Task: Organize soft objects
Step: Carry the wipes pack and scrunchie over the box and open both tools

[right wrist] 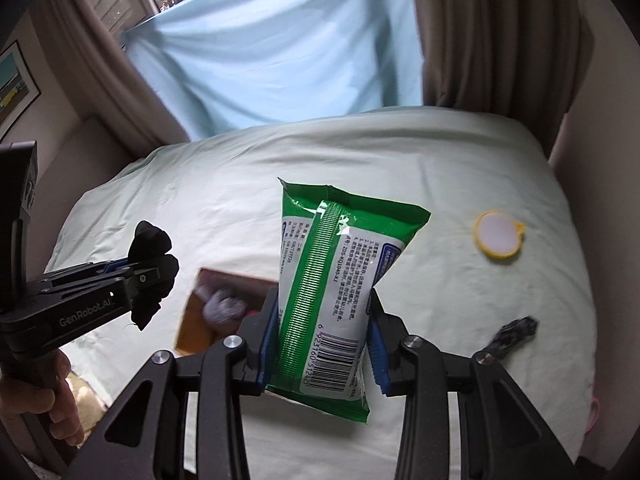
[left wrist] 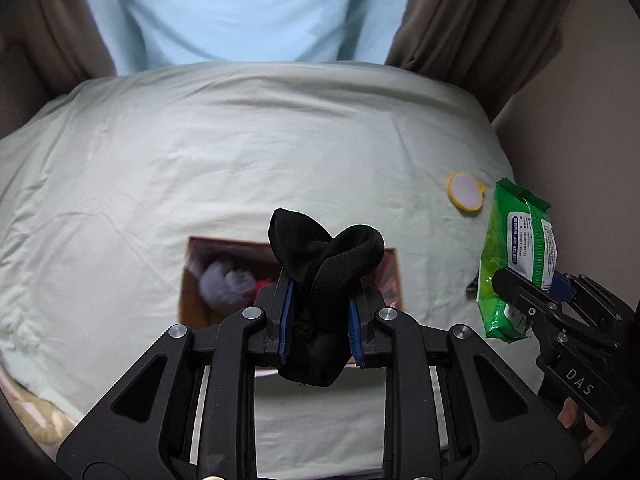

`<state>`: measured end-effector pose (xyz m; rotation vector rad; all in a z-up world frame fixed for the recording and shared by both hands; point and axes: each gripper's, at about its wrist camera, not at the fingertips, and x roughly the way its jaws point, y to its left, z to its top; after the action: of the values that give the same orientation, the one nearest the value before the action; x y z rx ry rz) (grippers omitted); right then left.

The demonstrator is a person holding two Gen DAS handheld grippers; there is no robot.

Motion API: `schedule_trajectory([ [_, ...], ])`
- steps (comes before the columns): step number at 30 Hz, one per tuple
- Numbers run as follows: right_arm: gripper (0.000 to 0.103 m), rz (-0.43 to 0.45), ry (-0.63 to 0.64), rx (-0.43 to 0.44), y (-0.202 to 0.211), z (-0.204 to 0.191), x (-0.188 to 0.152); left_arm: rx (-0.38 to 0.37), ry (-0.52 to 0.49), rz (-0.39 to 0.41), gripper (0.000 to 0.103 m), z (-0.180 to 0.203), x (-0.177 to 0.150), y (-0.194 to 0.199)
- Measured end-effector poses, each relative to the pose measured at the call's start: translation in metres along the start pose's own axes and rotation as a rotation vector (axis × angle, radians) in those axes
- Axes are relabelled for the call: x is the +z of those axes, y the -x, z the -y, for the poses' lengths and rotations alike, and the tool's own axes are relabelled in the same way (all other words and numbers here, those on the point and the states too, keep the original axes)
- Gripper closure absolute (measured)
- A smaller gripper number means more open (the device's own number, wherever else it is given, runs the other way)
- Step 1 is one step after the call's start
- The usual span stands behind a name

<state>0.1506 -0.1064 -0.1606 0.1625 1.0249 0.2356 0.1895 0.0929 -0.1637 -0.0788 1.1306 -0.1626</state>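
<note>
The left gripper [left wrist: 320, 320] squeezes a soft black cloth bundle [left wrist: 326, 256] and holds it up over the open brown cardboard box [left wrist: 192, 304], probably so it can drop inside. The right gripper [right wrist: 320, 340] pinches a green plastic pack of wet wipes [right wrist: 340, 288] around its middle, lifted clear of the pale green bed sheet [right wrist: 440, 168], likely waiting its turn. In the box, near the bed's front edge, lies a fluffy grey soft thing [left wrist: 224, 284]. Farther off, toward the bed's right edge, rest a small dark patterned cloth piece [right wrist: 512, 334] and a round yellow-rimmed white disc [right wrist: 498, 240].
</note>
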Motion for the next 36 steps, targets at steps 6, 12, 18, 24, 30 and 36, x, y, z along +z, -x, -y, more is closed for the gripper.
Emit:
schedule_trajectory([
  [6,0.067,-0.061,-0.008,0.01,-0.03,-0.047,-0.017,0.029,0.012,-0.047,0.083,-0.061,-0.029,-0.022],
  [12,0.067,-0.115,-0.014,-0.024,-0.061,-0.076,-0.033,0.034,0.008,-0.096,0.083,-0.105,-0.05,-0.055],
  [18,0.067,-0.161,-0.057,-0.061,-0.098,-0.086,-0.049,0.015,-0.063,-0.121,0.083,-0.122,-0.067,-0.092],
  [24,0.067,-0.215,-0.082,-0.13,-0.13,-0.074,-0.065,-0.009,-0.114,-0.154,0.083,-0.12,-0.079,-0.133],
  [30,0.067,-0.262,-0.099,-0.155,-0.159,-0.054,-0.071,-0.003,-0.181,-0.17,0.083,-0.108,-0.082,-0.162],
  [36,0.065,-0.29,-0.109,-0.134,-0.177,-0.047,-0.072,0.006,-0.229,-0.177,0.066,-0.097,-0.083,-0.176],
])
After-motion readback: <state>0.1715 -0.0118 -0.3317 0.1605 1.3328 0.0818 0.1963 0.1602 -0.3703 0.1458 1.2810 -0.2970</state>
